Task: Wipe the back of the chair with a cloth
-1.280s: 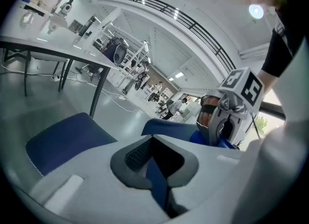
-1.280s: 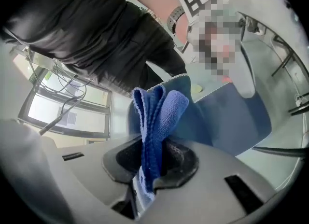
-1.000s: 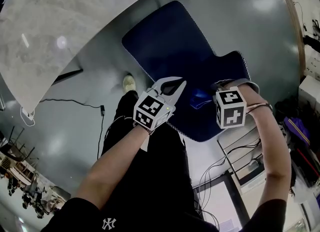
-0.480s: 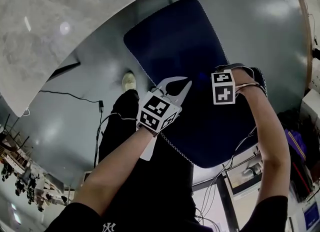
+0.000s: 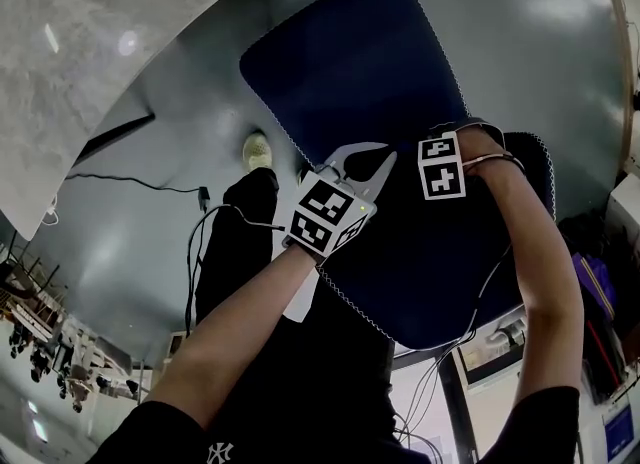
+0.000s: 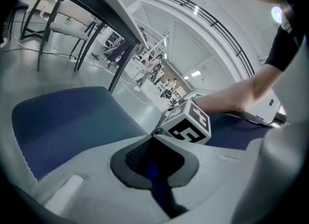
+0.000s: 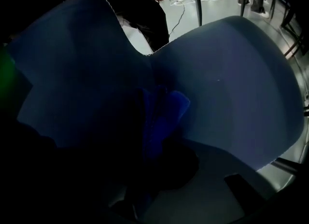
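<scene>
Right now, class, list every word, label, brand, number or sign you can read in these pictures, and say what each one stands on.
"NY": white interlocked letters on the person's black shirt, at the bottom of the head view.
Left marker cube and right marker cube: black-and-white square patterns only, no letters or numbers.
Nothing else can be read. The distant background in both gripper views is too small and blurred.

left gripper [image 6: 152, 133] has its jaw tips together with nothing between them. right gripper [image 7: 155, 143], just beside it on its right, is clamped on a blue cloth [image 7: 161, 114]. both bare forearms reach forward and down: left arm [image 5: 235, 327] slants toward the right gripper, right arm [image 5: 540, 272] runs nearly straight.
</scene>
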